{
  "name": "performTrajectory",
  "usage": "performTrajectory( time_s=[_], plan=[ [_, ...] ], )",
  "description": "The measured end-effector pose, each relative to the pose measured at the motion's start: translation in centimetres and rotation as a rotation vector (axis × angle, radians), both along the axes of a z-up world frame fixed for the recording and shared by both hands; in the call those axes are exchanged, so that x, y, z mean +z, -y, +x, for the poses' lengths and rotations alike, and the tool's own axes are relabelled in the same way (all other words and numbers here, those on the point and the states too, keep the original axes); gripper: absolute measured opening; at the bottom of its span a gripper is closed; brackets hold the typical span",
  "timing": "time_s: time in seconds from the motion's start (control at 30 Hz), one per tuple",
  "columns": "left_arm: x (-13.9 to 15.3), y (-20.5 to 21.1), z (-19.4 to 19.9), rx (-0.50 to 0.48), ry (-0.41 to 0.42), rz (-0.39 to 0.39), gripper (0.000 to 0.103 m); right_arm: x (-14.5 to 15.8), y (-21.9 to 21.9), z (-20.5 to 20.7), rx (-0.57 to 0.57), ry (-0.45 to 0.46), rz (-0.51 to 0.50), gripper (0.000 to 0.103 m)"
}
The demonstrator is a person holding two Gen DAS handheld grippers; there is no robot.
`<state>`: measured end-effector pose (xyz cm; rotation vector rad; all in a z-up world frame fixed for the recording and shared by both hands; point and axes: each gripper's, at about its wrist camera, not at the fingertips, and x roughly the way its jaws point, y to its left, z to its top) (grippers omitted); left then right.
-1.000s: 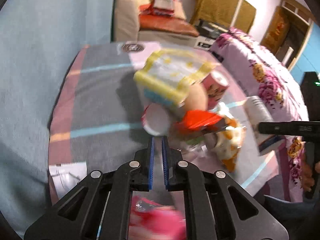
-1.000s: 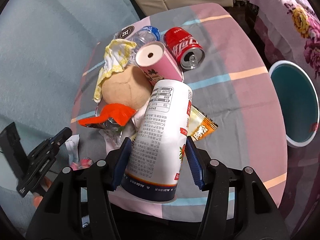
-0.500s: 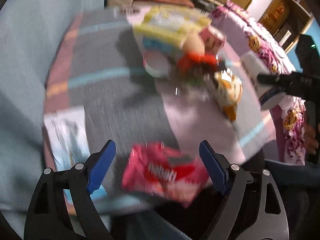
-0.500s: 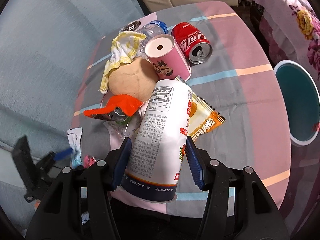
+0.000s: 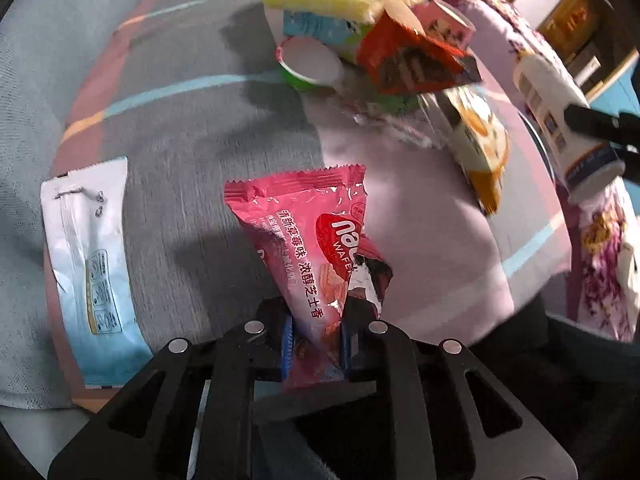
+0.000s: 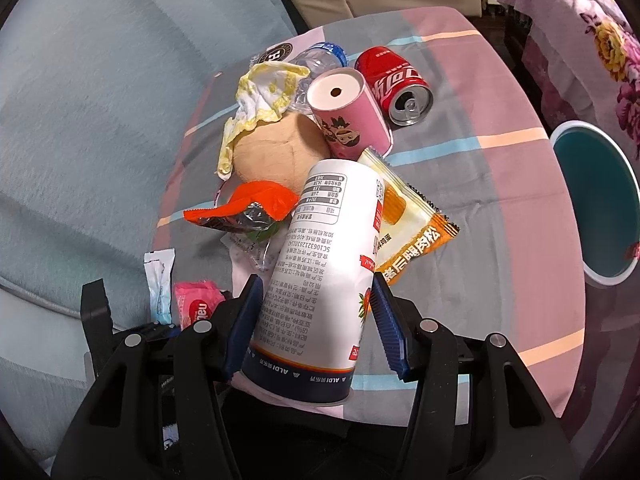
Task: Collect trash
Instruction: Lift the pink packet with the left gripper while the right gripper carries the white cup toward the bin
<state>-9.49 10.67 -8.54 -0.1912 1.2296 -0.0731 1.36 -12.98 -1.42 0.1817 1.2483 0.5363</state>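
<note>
My left gripper [image 5: 315, 340] is shut on the near corner of a pink wafer wrapper [image 5: 308, 248] at the table's front edge; the wrapper also shows in the right wrist view [image 6: 197, 304]. My right gripper [image 6: 318, 320] is shut on a tall white paper cup [image 6: 324, 264], held tilted above the table; the cup shows at the right of the left wrist view [image 5: 560, 120]. A teal trash bin [image 6: 600, 208] with a white rim stands off the table's right side.
A trash pile sits mid-table: red cola can [image 6: 394, 84], pink tube [image 6: 348, 120], tan round object [image 6: 276, 152], yellow-white wrapper [image 6: 260, 92], orange wrapper [image 6: 256, 204], orange-yellow snack bag [image 6: 408, 224], green cup [image 5: 308, 64]. A pale blue sachet [image 5: 90, 272] lies front left.
My left gripper opened, moved back to the pink wafer wrapper at the front edge, then shut on its corner. My right gripper still holds the white cup, shifted slightly.
</note>
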Motion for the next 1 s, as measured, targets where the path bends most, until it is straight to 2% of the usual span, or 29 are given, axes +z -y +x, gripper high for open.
performTrajectory(
  time_s=[0.1,0.3,0.4,0.53,0.7,1.0],
  plan=[
    [1.3,0.1,0.5,0.013,0.042,0.011,0.016,0.1,0.4,0.1,-0.009,0.003,0.004,0.052],
    [7.4,-0.2,1.7,0.012,0.178,-0.021,0.016,1.3,3.0,0.9,-0.072,0.045,0.015,0.052],
    [10.5,1.0,2.1,-0.008,0.256,-0.029,0.016,1.9,4.8,1.3,-0.119,0.074,0.01,0.052],
    [14.3,4.5,4.9,-0.081,0.336,-0.059,0.017,2.7,7.8,2.0,-0.182,0.111,0.002,0.053],
    [15.0,9.7,9.4,-0.182,0.349,-0.067,0.017,3.0,12.3,3.1,-0.285,0.134,-0.008,0.053],
    [11.8,21.9,17.1,-0.376,0.266,-0.1,0.017,1.8,21.5,5.6,-0.466,0.14,-0.016,0.053]
  ],
)
